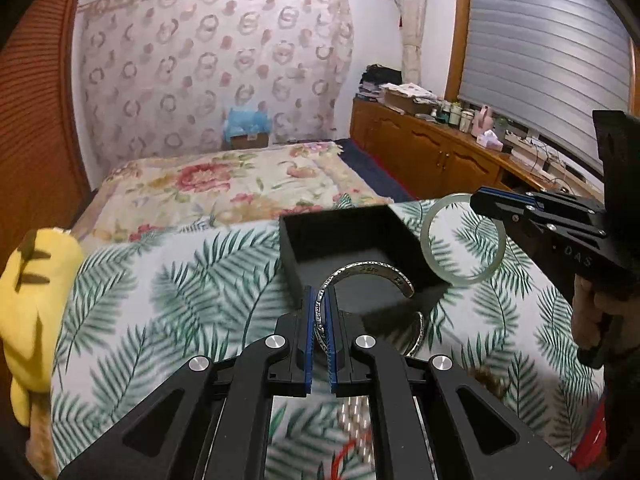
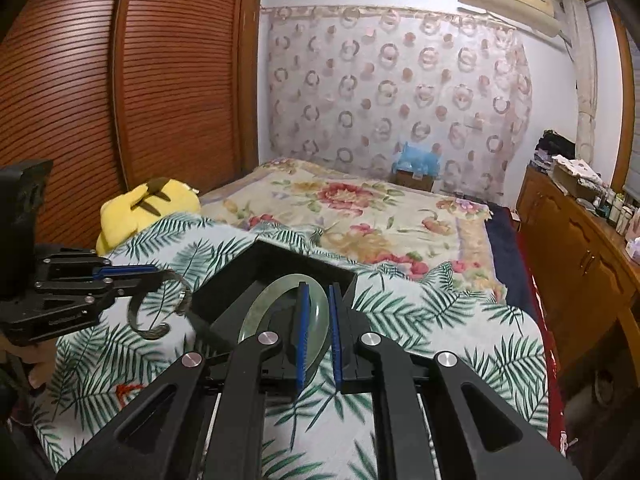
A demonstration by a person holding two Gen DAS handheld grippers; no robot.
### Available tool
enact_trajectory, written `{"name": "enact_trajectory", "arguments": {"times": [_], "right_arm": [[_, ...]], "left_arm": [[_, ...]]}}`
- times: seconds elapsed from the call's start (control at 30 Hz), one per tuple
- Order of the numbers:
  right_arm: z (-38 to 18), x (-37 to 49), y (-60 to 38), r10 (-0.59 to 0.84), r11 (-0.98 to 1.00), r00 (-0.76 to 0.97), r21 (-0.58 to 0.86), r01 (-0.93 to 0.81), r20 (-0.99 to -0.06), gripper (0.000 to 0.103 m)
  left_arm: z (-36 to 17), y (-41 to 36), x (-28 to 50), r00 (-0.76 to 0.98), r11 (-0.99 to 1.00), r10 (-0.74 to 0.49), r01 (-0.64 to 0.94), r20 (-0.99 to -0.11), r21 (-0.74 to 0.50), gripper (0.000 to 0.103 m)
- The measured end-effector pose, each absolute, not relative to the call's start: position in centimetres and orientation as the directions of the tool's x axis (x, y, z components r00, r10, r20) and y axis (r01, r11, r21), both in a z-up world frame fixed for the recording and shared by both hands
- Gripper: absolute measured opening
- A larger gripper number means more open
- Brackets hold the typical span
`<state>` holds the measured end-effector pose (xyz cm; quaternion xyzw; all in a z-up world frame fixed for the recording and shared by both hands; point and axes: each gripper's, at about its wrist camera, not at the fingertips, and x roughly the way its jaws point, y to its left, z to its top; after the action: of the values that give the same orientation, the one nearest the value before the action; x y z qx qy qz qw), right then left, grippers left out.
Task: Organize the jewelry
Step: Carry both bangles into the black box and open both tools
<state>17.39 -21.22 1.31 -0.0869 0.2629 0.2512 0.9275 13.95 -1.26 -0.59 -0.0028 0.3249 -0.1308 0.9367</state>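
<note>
Left gripper (image 1: 321, 300) and right gripper (image 2: 319, 294) both clamped, side by side, tilted downward.

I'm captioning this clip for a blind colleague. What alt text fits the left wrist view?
The left gripper pinches an open silver cuff bracelet above a black box on a palm-leaf bedspread. At right, the right gripper holds a pale green bangle by its rim. A yellow plush toy lies at left.
</note>
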Motion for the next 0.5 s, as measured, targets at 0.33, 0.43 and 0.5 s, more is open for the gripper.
{"name": "enact_trajectory", "arguments": {"times": [0.33, 0.43, 0.5], "right_arm": [[0.8, 21.3, -20.8, 0.462, 0.840, 0.712, 0.004, -0.542, -0.528, 0.011], [0.1, 22.0, -20.2, 0.473, 0.829, 0.695, 0.006, -0.559, -0.542, 0.011], [-0.2, 22.3, -19.9, 0.477, 0.824, 0.687, 0.007, -0.566, -0.548, 0.011]], "left_arm": [[-1.8, -3.2, 19.6, 0.712, 0.963, -0.232, 0.263, -0.662, -0.055, 0.004], [-2.7, -3.6, 20.3, 0.689, 0.960, -0.236, 0.275, -0.686, -0.054, 0.005], [-3.0, -3.7, 20.5, 0.679, 0.957, -0.244, 0.283, -0.692, -0.059, 0.007]]}}
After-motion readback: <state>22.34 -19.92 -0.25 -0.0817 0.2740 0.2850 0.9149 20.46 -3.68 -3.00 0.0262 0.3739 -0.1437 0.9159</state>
